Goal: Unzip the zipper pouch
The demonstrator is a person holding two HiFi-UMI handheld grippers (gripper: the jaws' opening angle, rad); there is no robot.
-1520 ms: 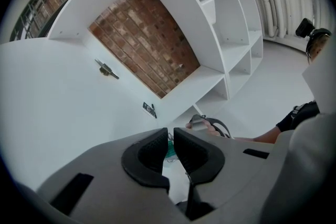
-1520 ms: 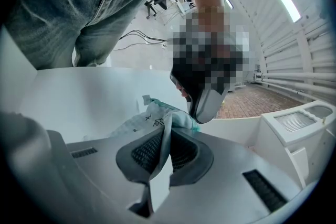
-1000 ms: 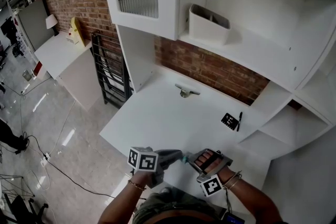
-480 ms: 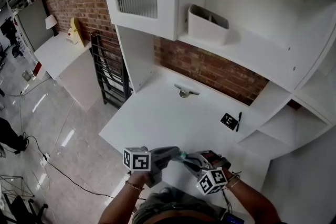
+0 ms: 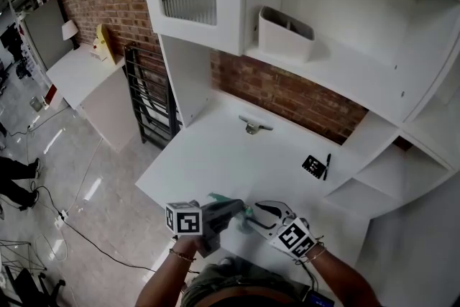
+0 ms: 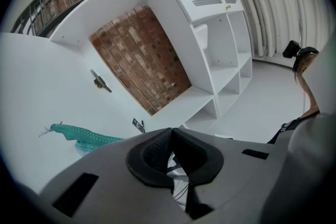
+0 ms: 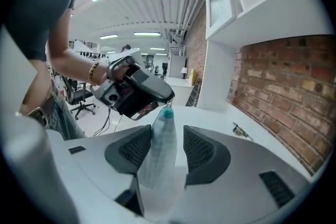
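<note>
The left tool (image 6: 170,157) pinches the teal tip of a translucent mesh pouch (image 7: 159,136). The right tool (image 7: 161,148), its jaws just opening, stands loose around it. The left gripper view shows the toothed teal zipper (image 6: 84,135); the right gripper view shows only the tip.

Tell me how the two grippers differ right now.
The left gripper is shut, pinching the pouch by its teal end. The right gripper is open, its jaws having just been opening. Left grips the pouch, while right only straddles its clear body. Both carry a marker cube.
</note>
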